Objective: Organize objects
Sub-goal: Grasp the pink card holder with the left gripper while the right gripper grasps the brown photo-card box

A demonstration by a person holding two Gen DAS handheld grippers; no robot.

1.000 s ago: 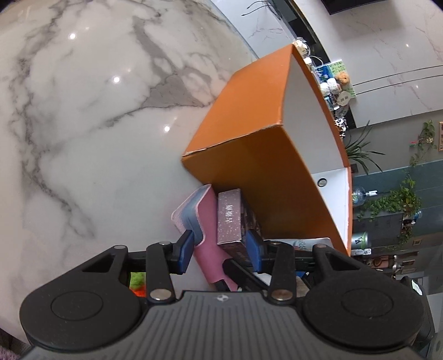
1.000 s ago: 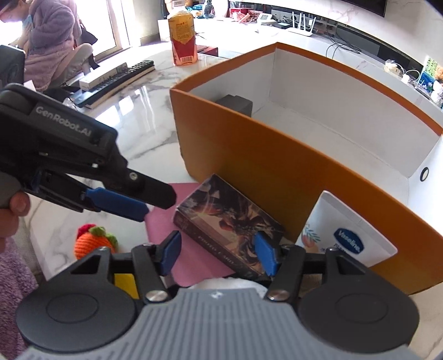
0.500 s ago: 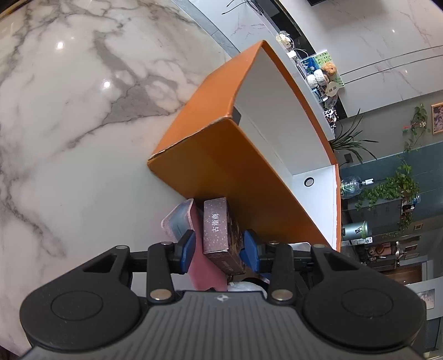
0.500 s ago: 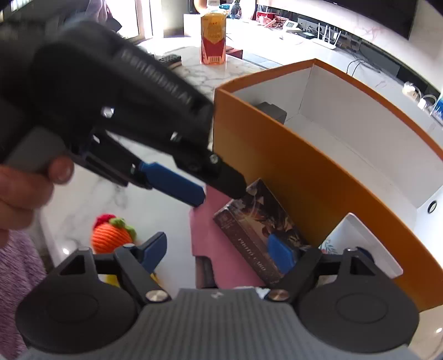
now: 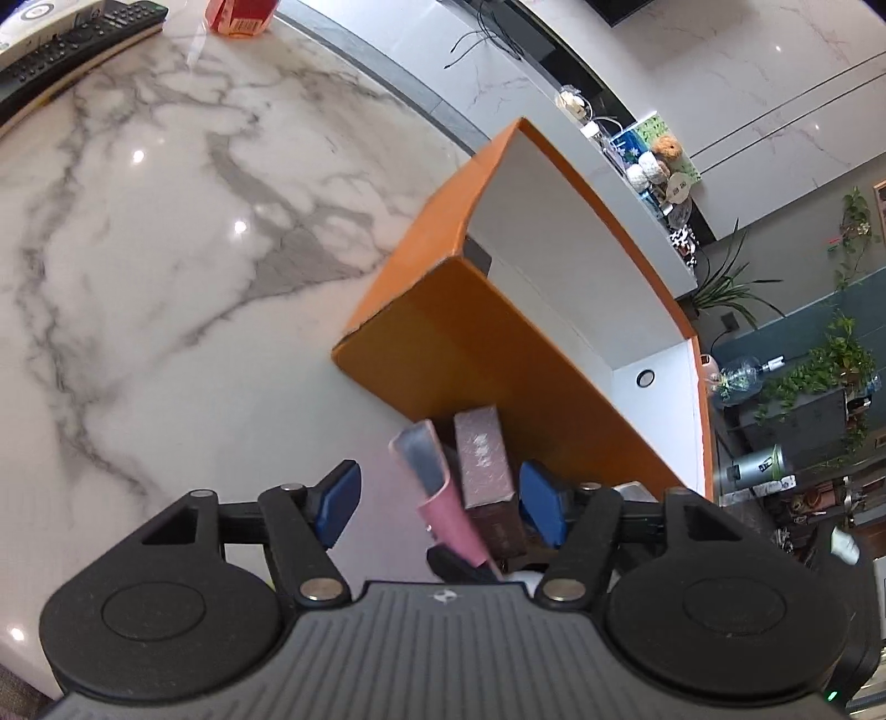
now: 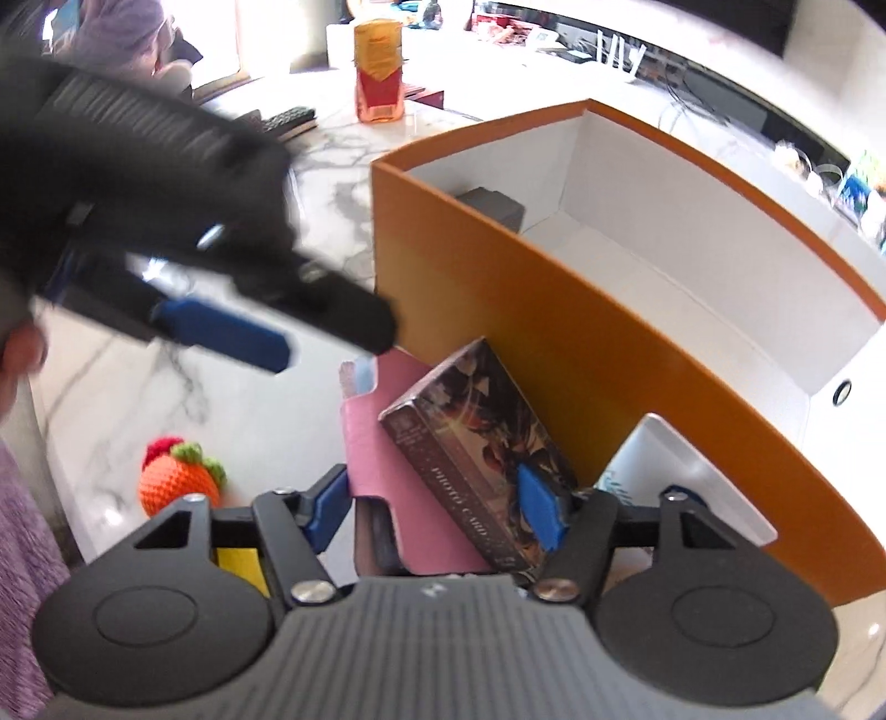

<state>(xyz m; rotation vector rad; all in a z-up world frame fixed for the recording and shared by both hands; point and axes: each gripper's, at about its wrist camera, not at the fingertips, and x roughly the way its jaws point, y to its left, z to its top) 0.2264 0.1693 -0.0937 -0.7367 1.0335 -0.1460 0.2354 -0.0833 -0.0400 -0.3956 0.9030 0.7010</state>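
Worktop [image 5: 166, 310]: white marble with grey veins; fills the left and upper left of the left wrist view.
Orange box [image 6: 554, 332]: open-topped, white inside, standing on the worktop in the centre and right of both views; a small dark grey block [image 6: 493, 205] sits in its far corner.
Card box [image 6: 476, 454]: dark printed pack, tilted, leaning against the orange box's outer wall at lower centre of the right wrist view.
Pink case [image 6: 382, 443]: lies just left of the card box, touching it, partly under it.
White packet [image 6: 681, 476]: at lower right, propped against the same orange wall.
Knitted orange toy [image 6: 177, 482]: on the worktop at lower left, well apart from the box.
Left hand-held gripper [image 5: 437, 504]: jaws opening, already wide; card box and pink case show between the blue pads, neither pad pressing on them. In the right wrist view it is blurred, at upper left.
Right hand-held gripper [image 6: 437, 509]: jaws closing; card box and pink case lie between them, the right pad at the card box's edge, the left pad just clear of the pink case.
Far edge: remote controls [image 5: 66, 39] and a red-and-yellow carton [image 6: 379, 72] at the top.
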